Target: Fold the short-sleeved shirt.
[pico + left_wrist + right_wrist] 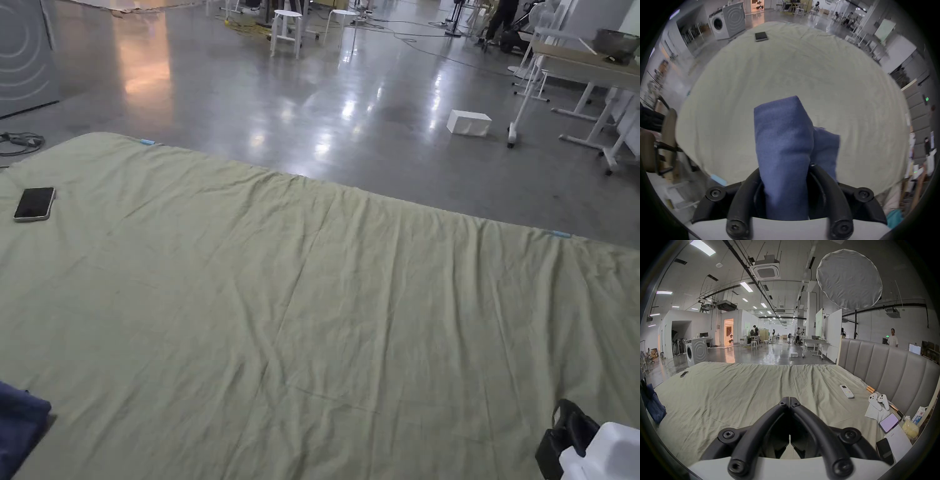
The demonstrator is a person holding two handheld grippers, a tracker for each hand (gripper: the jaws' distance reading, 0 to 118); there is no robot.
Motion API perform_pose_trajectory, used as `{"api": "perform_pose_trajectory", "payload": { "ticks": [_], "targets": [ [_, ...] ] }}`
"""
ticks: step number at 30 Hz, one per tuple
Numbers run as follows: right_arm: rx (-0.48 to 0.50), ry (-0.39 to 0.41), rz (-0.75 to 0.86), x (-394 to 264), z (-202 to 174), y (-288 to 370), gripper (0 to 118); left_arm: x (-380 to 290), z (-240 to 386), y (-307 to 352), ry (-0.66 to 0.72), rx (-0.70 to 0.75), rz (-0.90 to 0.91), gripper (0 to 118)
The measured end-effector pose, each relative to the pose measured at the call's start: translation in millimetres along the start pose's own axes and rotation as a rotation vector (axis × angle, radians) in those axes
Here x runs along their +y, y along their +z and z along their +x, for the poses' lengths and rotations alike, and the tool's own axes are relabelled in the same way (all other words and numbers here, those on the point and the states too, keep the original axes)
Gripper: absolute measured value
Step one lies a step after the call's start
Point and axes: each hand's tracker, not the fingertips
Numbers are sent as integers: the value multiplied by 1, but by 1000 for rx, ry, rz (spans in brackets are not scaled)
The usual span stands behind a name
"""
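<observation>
A dark blue shirt point(782, 146) hangs bunched up between the jaws of my left gripper point(786, 167), which is shut on it above the pale green bed sheet point(786, 73). The cloth hides the jaw tips. In the head view a corner of the shirt point(19, 425) pokes in at the bottom left. My right gripper point(789, 400) is shut with nothing in it, held over the near side of the sheet point(737, 394). It sits at the bottom right in the head view point(562, 428). The shirt point(653, 404) hangs far to its left.
A phone point(35, 204) lies on the sheet at the far left. By the padded headboard point(883, 363) lie a white remote point(846, 391), two white controllers point(878, 401) and a lit phone point(889, 422). A white box point(469, 122) and desks point(581, 69) stand on the floor beyond.
</observation>
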Motion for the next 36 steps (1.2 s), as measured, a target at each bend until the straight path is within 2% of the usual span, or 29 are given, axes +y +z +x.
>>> {"api": "perform_pose_trajectory", "payload": {
  "ticks": [2,3,5,6,8,12,17,24,26,29,32,36],
  "targets": [
    [1,-6,-4,0,1,-1,0,-5,9,-4,-41,132,-5,37],
    [1,-11,-6,0,1,0,0,-5,9,-7,-34,169,-7,47],
    [3,-14,-5,0,2,1,0,-3,6,-7,-16,260,18,58],
    [3,-13,-3,0,3,2,0,-3,4,-9,-9,287,12,59],
    [4,-23,3,1,6,4,0,-1,8,-9,-81,388,-15,62],
    [7,-32,7,1,8,5,0,1,23,2,-133,502,112,63],
    [13,-24,10,-1,8,7,0,1,71,19,-110,403,304,63],
    [36,-2,17,-1,-1,7,0,-38,193,34,-107,190,717,62],
    [38,-1,22,-1,-4,6,0,-52,230,36,-105,139,784,61],
    [45,8,32,3,-7,4,0,-75,286,40,-125,76,876,48],
    [45,6,39,6,-8,2,0,-92,337,46,-122,29,948,43],
    [41,-12,51,8,-5,2,0,-101,381,51,-133,-23,1027,18]
  ]
}}
